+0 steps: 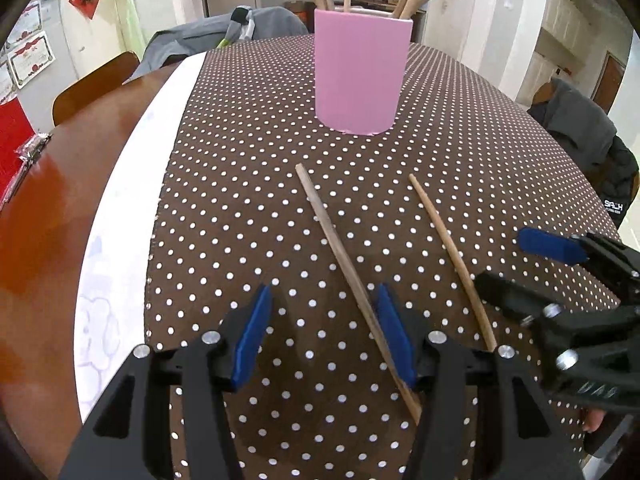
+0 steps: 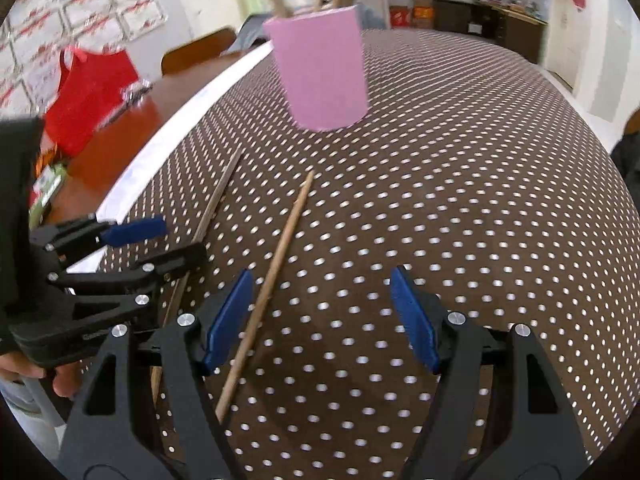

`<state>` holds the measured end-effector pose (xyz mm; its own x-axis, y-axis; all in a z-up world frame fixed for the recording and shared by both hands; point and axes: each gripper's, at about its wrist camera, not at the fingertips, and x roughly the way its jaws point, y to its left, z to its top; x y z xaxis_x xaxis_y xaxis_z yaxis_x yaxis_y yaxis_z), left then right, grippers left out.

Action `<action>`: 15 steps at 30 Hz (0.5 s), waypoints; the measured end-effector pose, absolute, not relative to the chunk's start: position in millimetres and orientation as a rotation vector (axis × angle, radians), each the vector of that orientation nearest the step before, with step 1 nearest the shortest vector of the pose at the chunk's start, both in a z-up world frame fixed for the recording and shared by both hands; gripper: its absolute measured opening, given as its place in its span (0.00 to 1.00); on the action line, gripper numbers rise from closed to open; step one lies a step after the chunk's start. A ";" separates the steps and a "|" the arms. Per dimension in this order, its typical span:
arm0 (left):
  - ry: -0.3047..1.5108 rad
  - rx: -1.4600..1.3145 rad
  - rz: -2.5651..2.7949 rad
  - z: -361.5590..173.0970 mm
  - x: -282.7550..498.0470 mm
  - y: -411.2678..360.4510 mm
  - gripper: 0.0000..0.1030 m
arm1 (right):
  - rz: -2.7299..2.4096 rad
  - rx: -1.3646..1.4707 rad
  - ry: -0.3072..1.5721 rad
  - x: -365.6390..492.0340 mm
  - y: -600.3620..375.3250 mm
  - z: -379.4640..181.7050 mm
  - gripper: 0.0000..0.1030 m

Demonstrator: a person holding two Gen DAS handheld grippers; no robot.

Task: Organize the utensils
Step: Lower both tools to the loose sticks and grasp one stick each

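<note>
With both the left gripper point(image 1: 320, 332) and right gripper point(image 2: 324, 320) released, centre each over its chopstick point(image 1: 352, 280) before clenching; the pink holder point(image 1: 360, 76) stands at 12 o'clock on the tabletop point(image 1: 480, 160).

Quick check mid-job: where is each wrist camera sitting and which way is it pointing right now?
Left wrist: low over the dotted tablecloth, facing the pink holder; its own left gripper open, darker chopstick between its fingers; right gripper at right.
Right wrist: same heading, further right; its own right gripper open around the lighter chopstick; left gripper and a hand at left.
Shared: holder, both chopsticks, cloth.
</note>
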<state>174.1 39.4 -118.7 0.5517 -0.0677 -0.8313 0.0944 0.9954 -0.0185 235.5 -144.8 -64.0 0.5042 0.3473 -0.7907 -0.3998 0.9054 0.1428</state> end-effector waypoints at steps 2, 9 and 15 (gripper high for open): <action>0.982 0.025 -0.099 -118.8 174.6 40.3 0.53 | 0.456 -0.125 0.949 235.1 -133.5 -65.2 0.68; 0.990 0.042 -0.095 -119.2 178.2 38.6 0.52 | 0.470 -0.260 0.980 247.6 -127.6 -65.1 0.43; 0.994 0.039 -0.085 -117.1 184.5 40.7 0.26 | 0.513 -0.262 1.055 266.4 -142.4 -59.8 0.16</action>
<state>184.5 40.7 -117.1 0.5426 -0.0542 -0.8382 0.0897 0.9960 -0.0064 266.4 -142.4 -59.8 0.3911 0.2754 -0.8782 -0.5205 0.8531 0.0358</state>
